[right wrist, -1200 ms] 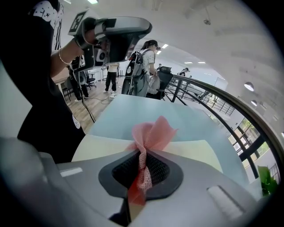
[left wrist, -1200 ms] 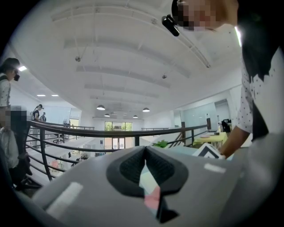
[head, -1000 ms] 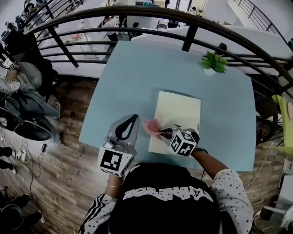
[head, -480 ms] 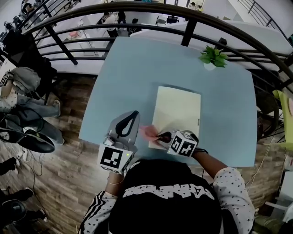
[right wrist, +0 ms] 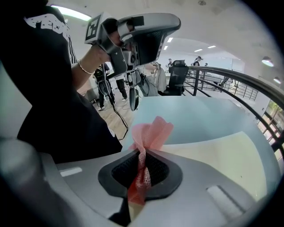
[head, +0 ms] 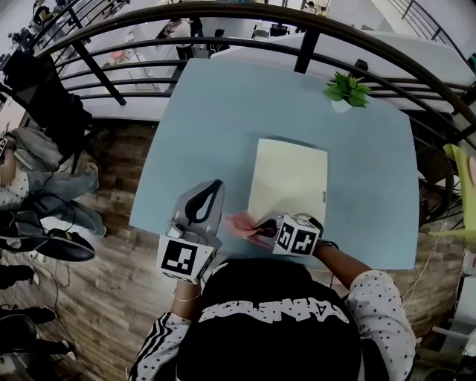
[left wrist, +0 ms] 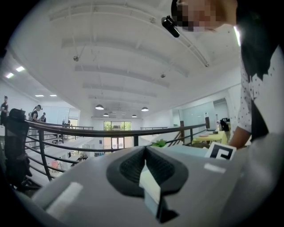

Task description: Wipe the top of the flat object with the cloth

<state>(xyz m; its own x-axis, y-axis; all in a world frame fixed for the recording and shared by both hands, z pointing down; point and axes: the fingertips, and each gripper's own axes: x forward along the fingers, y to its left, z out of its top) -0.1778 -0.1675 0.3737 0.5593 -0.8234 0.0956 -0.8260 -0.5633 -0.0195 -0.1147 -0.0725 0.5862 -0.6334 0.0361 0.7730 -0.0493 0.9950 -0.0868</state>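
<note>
A pale cream flat board [head: 290, 182] lies on the light blue table [head: 216, 126]. My right gripper [head: 260, 225] is shut on a pink mesh cloth [head: 242, 223] at the board's near left corner. In the right gripper view the cloth [right wrist: 151, 133] sticks up from between the jaws, with the board [right wrist: 222, 155] to the right. My left gripper [head: 202, 205] hovers over the table's near left edge, jaws together with nothing between them [left wrist: 145, 166]. It also shows raised at the top of the right gripper view as the left gripper [right wrist: 142, 33].
A small potted plant [head: 346, 93] stands at the table's far right. A dark curved railing [head: 245, 18] runs behind the table. To the left lie wooden floor [head: 111, 223], seated people and cables. The table's near edge is right at my body.
My right gripper has drawn the pink cloth slightly toward me along the board's left edge. The left gripper has barely moved.
</note>
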